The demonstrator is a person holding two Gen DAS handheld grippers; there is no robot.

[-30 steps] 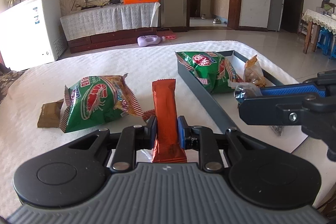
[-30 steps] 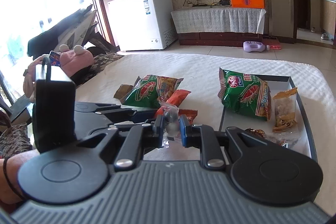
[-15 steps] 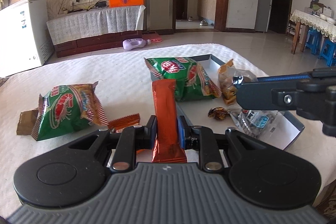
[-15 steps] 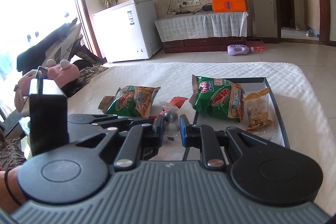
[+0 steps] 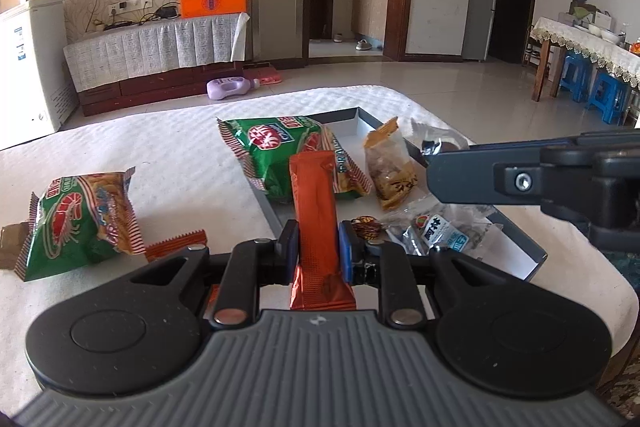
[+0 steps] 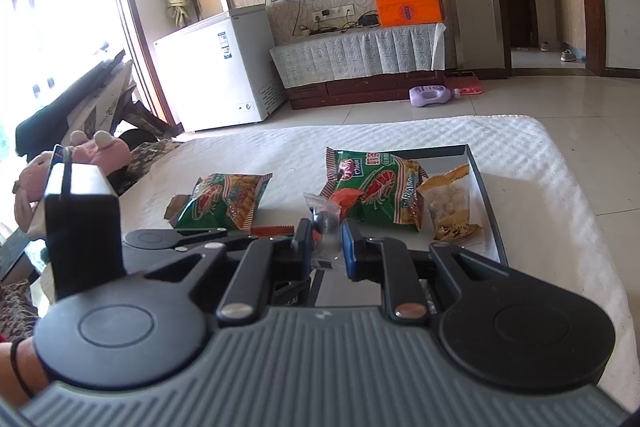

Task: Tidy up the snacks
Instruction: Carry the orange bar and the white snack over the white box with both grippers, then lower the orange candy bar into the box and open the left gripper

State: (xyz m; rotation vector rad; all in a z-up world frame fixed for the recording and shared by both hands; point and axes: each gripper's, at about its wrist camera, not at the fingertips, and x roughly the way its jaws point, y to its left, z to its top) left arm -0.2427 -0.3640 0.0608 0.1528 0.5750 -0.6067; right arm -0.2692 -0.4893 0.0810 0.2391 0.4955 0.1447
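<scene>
My left gripper point(image 5: 318, 253) is shut on an orange snack bar point(image 5: 316, 211) and holds it upright above the near end of the grey tray point(image 5: 266, 213). My right gripper point(image 6: 326, 245) is shut on a small clear-wrapped candy point(image 6: 326, 221) over the tray point(image 6: 486, 203); it also shows in the left wrist view point(image 5: 434, 165). In the tray lie a green shrimp-chip bag point(image 5: 292, 157), a clear bag of brown snacks point(image 5: 390, 169), a white-blue packet point(image 5: 438, 233) and a dark candy point(image 5: 366, 225). A second green shrimp-chip bag point(image 5: 84, 217) lies on the white tablecloth to the left.
An orange bar point(image 5: 176, 245) and a brown packet point(image 5: 10, 245) lie on the cloth by the left bag. The table edge point(image 5: 592, 251) falls away to the right. A white freezer point(image 6: 216, 67) and TV cabinet point(image 6: 360, 59) stand beyond the table.
Both grippers have moved to the right, from over the cloth to over the tray, each still holding its snack. The tray's contents now lie directly in front of the left gripper.
</scene>
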